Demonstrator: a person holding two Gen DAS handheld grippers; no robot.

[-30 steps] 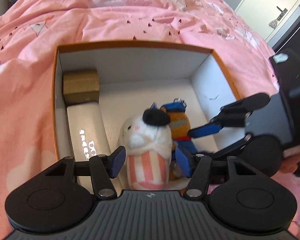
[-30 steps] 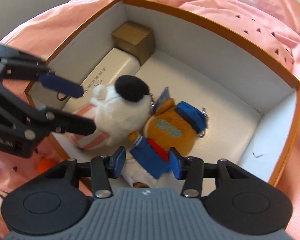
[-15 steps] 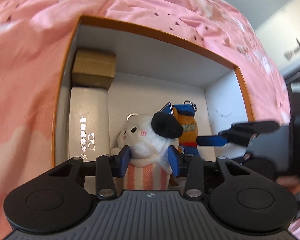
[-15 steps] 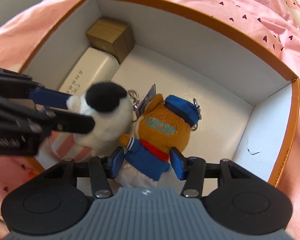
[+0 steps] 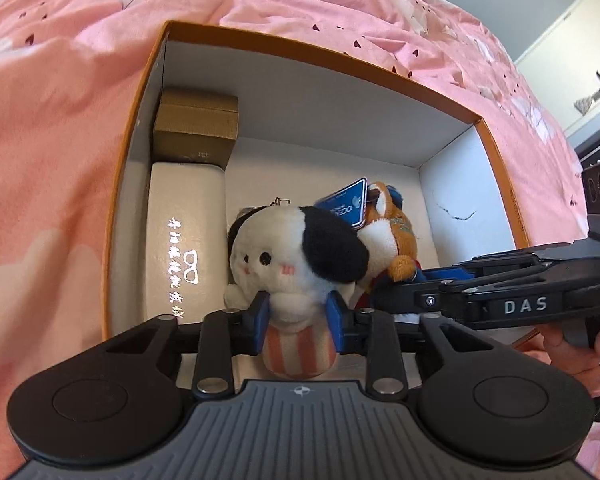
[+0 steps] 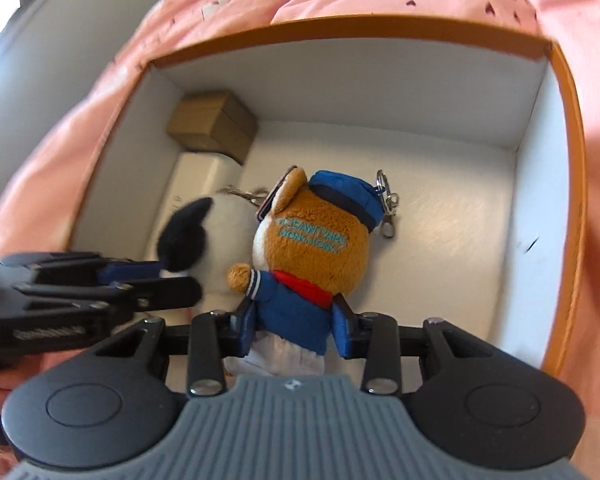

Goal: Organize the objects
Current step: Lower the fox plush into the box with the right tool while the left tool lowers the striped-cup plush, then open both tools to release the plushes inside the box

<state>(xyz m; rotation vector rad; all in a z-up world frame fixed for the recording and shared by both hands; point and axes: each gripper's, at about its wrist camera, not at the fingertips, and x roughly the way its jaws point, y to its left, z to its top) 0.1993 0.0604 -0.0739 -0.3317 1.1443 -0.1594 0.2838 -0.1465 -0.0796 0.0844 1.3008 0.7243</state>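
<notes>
An orange-rimmed box with white walls lies on a pink bedspread. In it, a white plush with a black ear and striped body sits between my left gripper's blue pads. The jaws are closing and press on its neck. Beside it lies a brown bear plush in a blue cap and jacket. My right gripper is closing on it, pads against the jacket's sides. The left gripper reaches in from the left of the right wrist view; the right gripper comes in from the right of the left wrist view.
A gold box stands in the box's far left corner, a cream glasses case along the left wall in front of it. The box floor right of the bear is bare. Pink bedding surrounds the box. A hand holds the right gripper's handle.
My left jaws have closed from wide apart onto the white plush, whose head now stands up and faces the camera. The right jaws have narrowed onto the bear, and the right view has rolled.
</notes>
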